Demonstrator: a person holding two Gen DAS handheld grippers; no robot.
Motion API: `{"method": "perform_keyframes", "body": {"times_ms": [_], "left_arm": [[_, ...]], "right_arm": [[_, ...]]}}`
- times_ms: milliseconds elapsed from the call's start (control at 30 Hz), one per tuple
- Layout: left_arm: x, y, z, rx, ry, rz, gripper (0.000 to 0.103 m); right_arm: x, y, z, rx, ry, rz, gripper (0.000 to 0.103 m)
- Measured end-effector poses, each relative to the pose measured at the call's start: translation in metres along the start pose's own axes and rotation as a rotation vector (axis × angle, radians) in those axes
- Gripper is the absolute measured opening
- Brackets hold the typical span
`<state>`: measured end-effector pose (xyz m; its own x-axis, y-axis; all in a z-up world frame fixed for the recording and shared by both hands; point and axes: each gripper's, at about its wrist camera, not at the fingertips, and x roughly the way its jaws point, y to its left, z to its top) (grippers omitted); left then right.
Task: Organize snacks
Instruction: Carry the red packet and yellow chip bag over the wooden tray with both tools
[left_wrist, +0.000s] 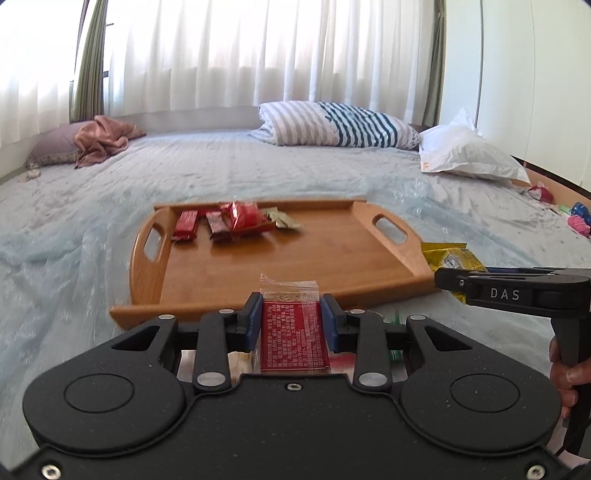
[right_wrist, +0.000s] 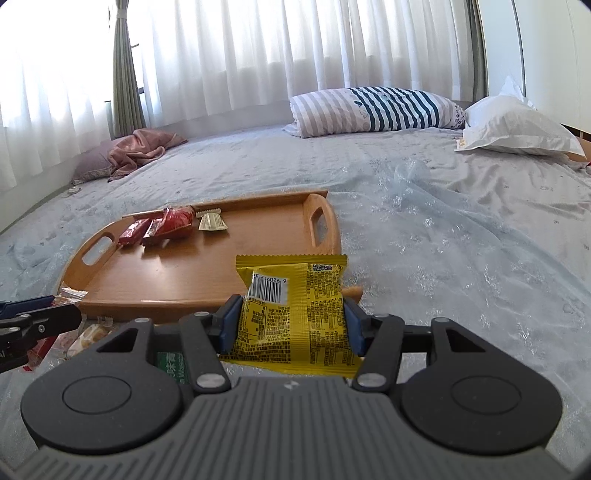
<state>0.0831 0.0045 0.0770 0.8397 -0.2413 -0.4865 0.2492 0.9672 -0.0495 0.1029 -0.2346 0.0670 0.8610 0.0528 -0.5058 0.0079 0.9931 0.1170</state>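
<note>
Over the bed, left gripper (left_wrist: 290, 319) clamps a red snack bar (left_wrist: 293, 339); right gripper (right_wrist: 291, 321) pinches a yellow snack packet (right_wrist: 295, 310), short of the wooden tray (left_wrist: 295, 269).

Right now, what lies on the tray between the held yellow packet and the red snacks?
Nothing: bare wooden tray separates the yellow packet from the red snacks, shown in the right wrist view.

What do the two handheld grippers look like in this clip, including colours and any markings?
Both are black, with two round housings, hinged link bars with silver pivot pins, and blue pads on the fingers. The left gripper has a smooth speckled body with a centre screw. The right gripper has a grey ribbed body; seen side-on from the left wrist view, it carries white "DAS" lettering above a black handle. No sleeve is visible.
</note>
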Motion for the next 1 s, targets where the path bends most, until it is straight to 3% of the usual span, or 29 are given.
{"method": "perform_keyframes", "body": {"times_ms": [267,1000], "left_arm": [[0.024,0.003,0.016,-0.006,-0.014,-0.013,0.032],[0.091,0.057,0.034,-0.056,-0.004,0.108,0.032]], "right_arm": [[0.022,0.006,0.023,0.02,-0.025,0.023,0.06],[0.132,0.018,0.078,-0.007,0.065,0.066,0.06]]}}
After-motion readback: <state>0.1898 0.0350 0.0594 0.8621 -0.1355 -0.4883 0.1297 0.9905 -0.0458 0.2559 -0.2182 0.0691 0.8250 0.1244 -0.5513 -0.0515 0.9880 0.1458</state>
